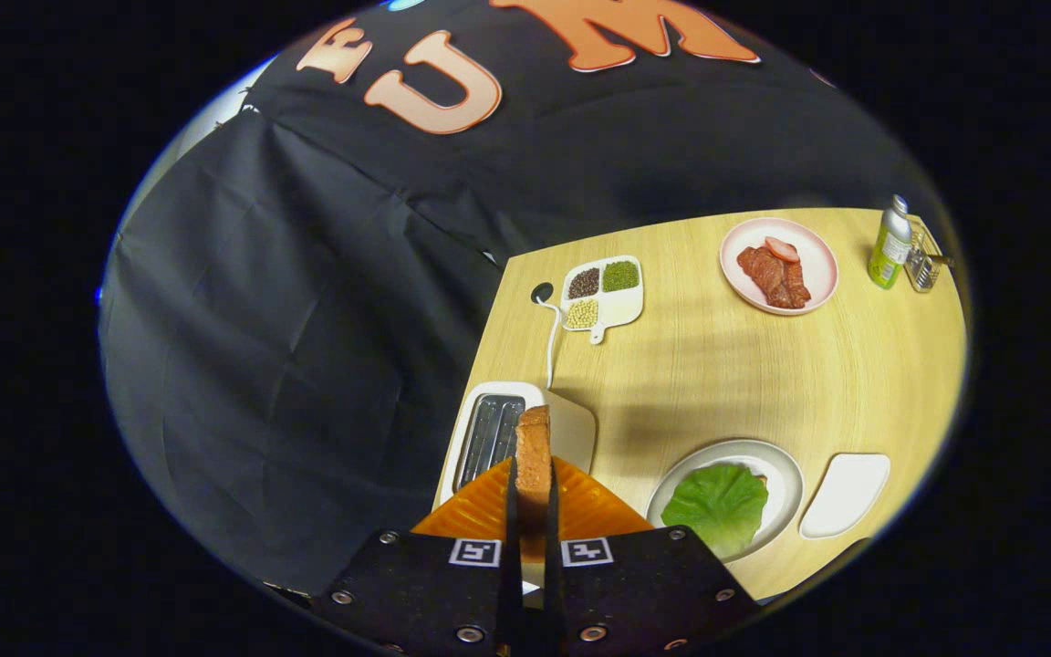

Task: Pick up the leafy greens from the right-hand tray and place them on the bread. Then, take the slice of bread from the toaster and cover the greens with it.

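1. Your wooden table (717, 383) stands before the black cloth wall.
2. Your gripper (533, 511) pinches the bread slice (533, 452) edge-on, above the toaster (489, 438).
3. Right of the toaster, the leafy greens (717, 506) hide most of the bread on their plate (785, 479).

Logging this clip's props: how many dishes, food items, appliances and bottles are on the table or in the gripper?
Dishes: 4 (pink plate, divided tray, grey plate, white tray)
Food: 4 (bread slice clamped in the gripper, lettuce, meat, beans)
Appliances: 1 (toaster)
Bottles: 1 (bottle)
Total: 10
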A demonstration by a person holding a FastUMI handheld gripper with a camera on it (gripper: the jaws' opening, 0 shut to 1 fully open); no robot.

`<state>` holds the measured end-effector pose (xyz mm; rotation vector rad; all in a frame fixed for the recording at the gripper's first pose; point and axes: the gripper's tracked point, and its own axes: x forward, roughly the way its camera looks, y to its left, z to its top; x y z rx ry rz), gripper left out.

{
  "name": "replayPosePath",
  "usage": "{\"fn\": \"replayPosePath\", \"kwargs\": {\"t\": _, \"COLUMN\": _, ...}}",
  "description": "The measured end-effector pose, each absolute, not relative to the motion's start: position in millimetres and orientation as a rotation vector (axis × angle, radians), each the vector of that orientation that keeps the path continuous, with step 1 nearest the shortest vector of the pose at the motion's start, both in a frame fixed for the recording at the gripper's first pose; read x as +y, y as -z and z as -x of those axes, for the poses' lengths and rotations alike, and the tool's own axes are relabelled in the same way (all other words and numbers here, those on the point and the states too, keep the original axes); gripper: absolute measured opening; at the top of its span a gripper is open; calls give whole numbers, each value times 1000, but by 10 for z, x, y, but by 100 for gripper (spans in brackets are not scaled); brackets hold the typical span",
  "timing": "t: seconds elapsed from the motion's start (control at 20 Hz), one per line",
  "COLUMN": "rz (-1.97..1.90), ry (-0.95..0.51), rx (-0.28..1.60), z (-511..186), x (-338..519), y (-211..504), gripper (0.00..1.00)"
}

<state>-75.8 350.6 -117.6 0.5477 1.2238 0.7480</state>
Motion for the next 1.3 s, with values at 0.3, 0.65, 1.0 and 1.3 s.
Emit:
{"fn": "replayPosePath", "kwargs": {"t": 0.3, "rz": -655, "ry": -719, "rx": 1242, "z": 879, "x": 3018, "y": 1476, "gripper": 10}}
{"fn": "replayPosePath", "kwargs": {"t": 0.65, "rz": -750, "ry": -747, "rx": 1268, "z": 1058, "x": 2799, "y": 1893, "gripper": 10}}
{"fn": "replayPosePath", "kwargs": {"t": 1.0, "rz": -758, "ry": -729, "rx": 1331, "z": 1283, "x": 2723, "y": 2528, "gripper": 10}}
{"fn": "replayPosePath", "kwargs": {"t": 1.3, "rz": -800, "ry": -729, "rx": 1393, "z": 1353, "x": 2681, "y": 3075, "gripper": 10}}
